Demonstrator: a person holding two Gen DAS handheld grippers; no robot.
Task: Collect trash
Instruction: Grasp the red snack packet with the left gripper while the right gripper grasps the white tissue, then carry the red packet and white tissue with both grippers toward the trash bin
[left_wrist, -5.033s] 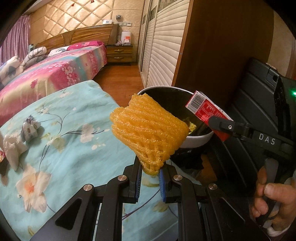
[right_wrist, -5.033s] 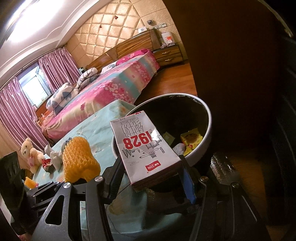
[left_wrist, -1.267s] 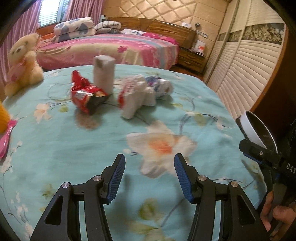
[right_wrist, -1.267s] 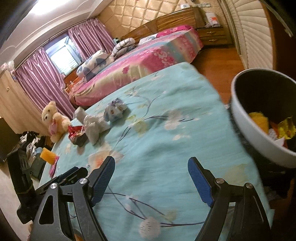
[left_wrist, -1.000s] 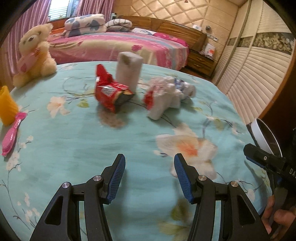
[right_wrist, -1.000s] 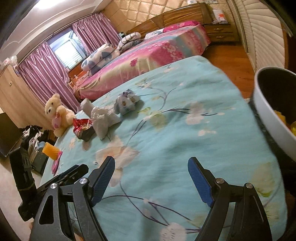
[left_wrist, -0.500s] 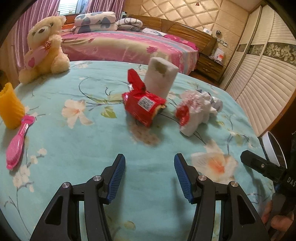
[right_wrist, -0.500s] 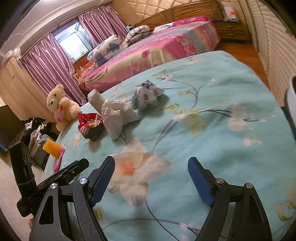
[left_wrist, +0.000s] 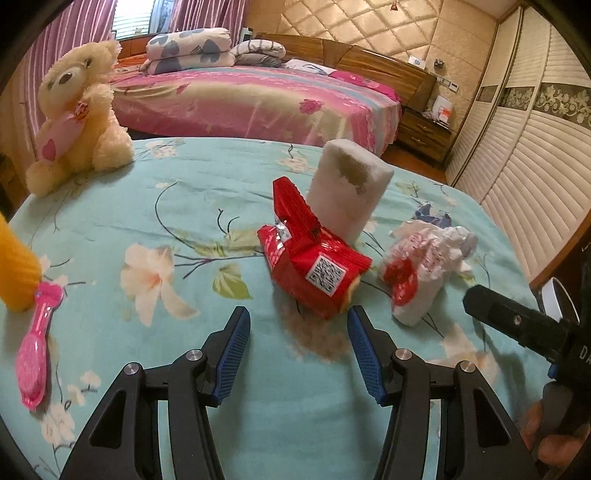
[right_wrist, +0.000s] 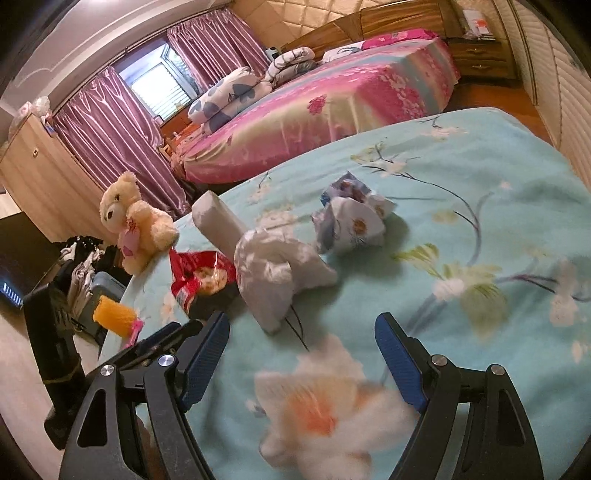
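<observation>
A red snack bag (left_wrist: 314, 266) lies on the flowered teal cloth, just beyond my open, empty left gripper (left_wrist: 298, 334). Behind it stands a white foam block (left_wrist: 345, 194). To its right lies a crumpled white wrapper (left_wrist: 424, 266) with a blue-white crumpled pack (left_wrist: 430, 216) behind. My right gripper (right_wrist: 301, 354) is open and empty, with the white wrapper (right_wrist: 277, 273) just ahead, the blue-white pack (right_wrist: 351, 219) further on, and the red bag (right_wrist: 195, 275) and foam block (right_wrist: 218, 221) to the left. The trash bin's white rim (left_wrist: 554, 302) shows at the right edge.
A teddy bear (left_wrist: 77, 110) sits at the far left of the cloth. A pink brush (left_wrist: 33, 343) and an orange foam net (left_wrist: 14, 273) lie at the left edge. A pink bed (left_wrist: 251, 99) stands beyond. The right gripper's finger (left_wrist: 517, 325) reaches in from the right.
Both grippers, earlier shut on an orange foam net and a milk carton by the bin, are now open and empty. They have moved left, closer to the trash pile.
</observation>
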